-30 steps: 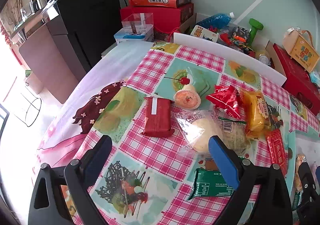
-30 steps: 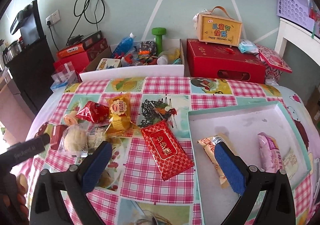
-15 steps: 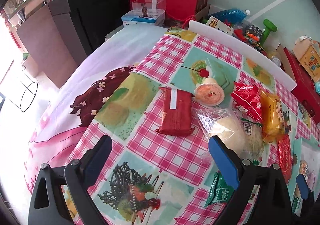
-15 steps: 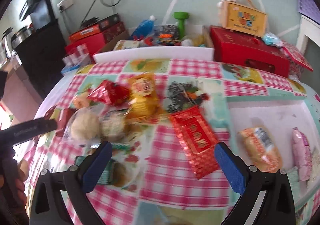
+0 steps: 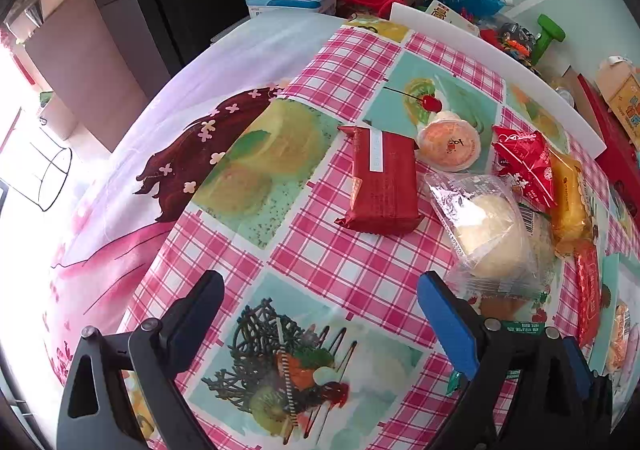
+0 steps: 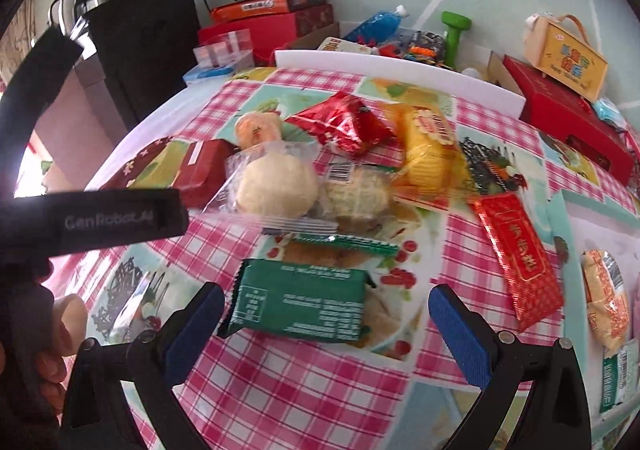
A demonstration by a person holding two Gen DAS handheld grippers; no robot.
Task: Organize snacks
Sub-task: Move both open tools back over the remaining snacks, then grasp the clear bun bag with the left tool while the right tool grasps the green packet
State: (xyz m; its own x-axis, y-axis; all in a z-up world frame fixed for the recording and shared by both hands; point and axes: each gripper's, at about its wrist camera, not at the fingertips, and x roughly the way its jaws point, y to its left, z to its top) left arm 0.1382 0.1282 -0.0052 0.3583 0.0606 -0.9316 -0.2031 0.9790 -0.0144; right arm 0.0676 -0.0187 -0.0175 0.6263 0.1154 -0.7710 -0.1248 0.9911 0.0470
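Right tongs: spread wide, nothing between the pads, hovering just above the table. The green packet lies flat directly ahead, close between the two blue pads, long side running left to right. This looks like your next pick. Its long side nearly fills the gap as it lies, so turn your wrist to close across the short side, or come in low and take it by the near edge. Keep the pads level so the foil does not slide out.

Left tongs: also wide open and holding nothing, over bare checked cloth. Nearest to them is the dark red packet, lying on its own a little farther on, with open cloth to its left and on its near side. That is an easy approach.

Just beyond the green packet, the clear-bagged bun and a second pale pastry overlap; the bun's bag edge reaches almost to the packet's far side. Lift straight up so you do not drag it.

Farther right, the long red sachet lies between the pile and the tray, which already holds an orange-wrapped snack. Carry over the sachet, not through it.

Far side: jelly cup, red pouch, yellow cake, all crowded together. The white board marks the table's far edge.
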